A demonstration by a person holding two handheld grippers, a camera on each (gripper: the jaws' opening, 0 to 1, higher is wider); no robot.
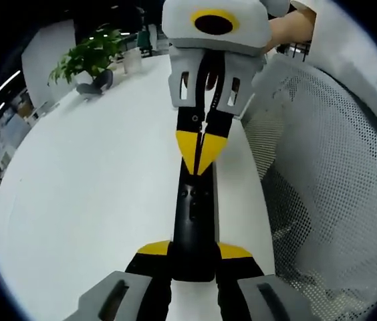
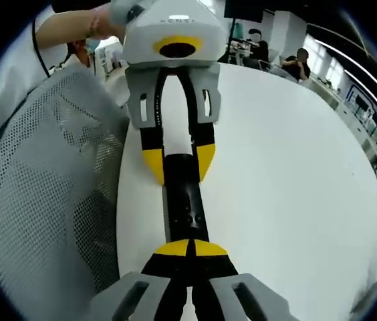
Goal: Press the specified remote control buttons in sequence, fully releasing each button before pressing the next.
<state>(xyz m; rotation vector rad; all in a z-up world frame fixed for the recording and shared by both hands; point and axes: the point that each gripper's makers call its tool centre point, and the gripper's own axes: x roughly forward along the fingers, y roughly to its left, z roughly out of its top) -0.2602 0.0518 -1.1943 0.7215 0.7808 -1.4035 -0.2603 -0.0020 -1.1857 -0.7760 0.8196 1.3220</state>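
Remote (image 1: 192, 227), centre of left gripper view: slim black bar, long axis running up the frame, over a white tabletop (image 1: 88, 200). Left tongs (image 1: 194, 257) clenched on its near end, yellow tips flanking the body at lower centre. Right tongs (image 1: 202, 150) entering from the top, tips drawn together to a point at the far end of the remote; cannot tell whether touching a button.

Right gripper view: same remote (image 2: 185, 210) at centre, right tongs (image 2: 190, 249) closed tip to tip at lower centre, resting at its near end; left tongs (image 2: 178, 160) gripping the far end, above centre. Tabletop (image 2: 289, 174) to the right, mesh chair back (image 2: 41, 200) at left.

Handling, judged: light, rigid plastic shell, smooth and likely slippery; best held across the narrow sides, clear of the button face. Small buttons, needing only a light press.
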